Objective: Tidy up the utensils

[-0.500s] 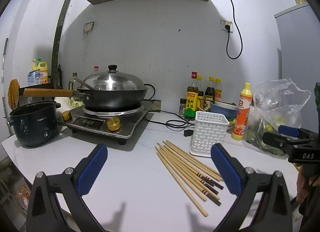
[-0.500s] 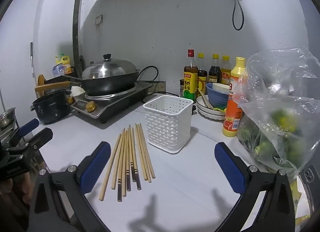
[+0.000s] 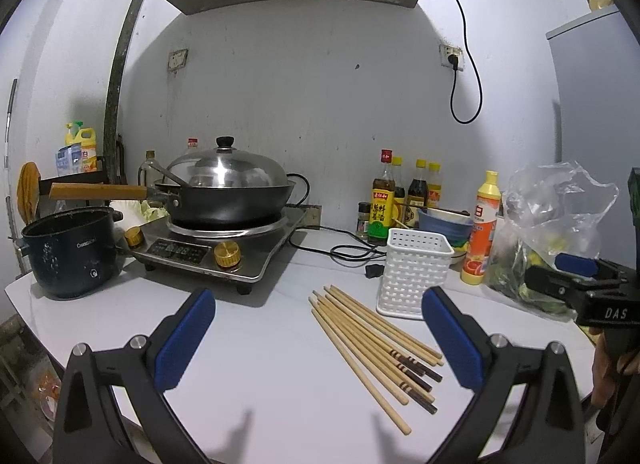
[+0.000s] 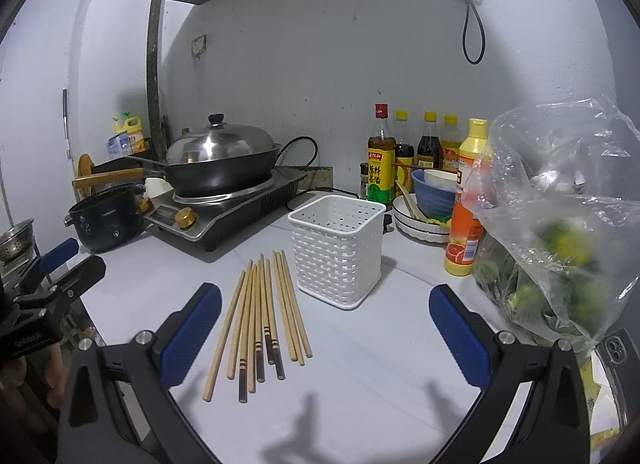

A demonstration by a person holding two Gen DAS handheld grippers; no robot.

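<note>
Surface: white countertop [image 3: 260,364] in a small kitchen, grey wall behind, hood overhead; induction hob w/ lidded wok [image 3: 224,200] toward the back-left corner, sauce bottles [image 4: 382,156] along the back edge.
Task items: chopsticks [image 4: 262,316] lie loose in a fan mid-counter, near the front edge; white perforated holder [image 4: 336,248] stands upright just beside their far tips, empty as far as I can see.
Progress: nothing in the holder yet, prob. first pick still to come.
Left gripper [image 3: 320,340]: jaws spread wide, nothing between the pads; hovers over the front edge, tipped slightly down, chopsticks off to its right.
Right gripper [image 4: 326,336]: jaws spread wide too, empty; low over the front edge, chopstick ends inside its span.
Risk 1: sticks are thin, round, overlapping – a pinch may grab several or roll some off the front edge.
Risk 2: holder looks light; a stick pushed in at an angle could tip it or shove it toward the bowls [image 4: 432,196].
Risk 3: veg bag [image 4: 560,224] crowds the right edge, could snag the right gripper.
</note>
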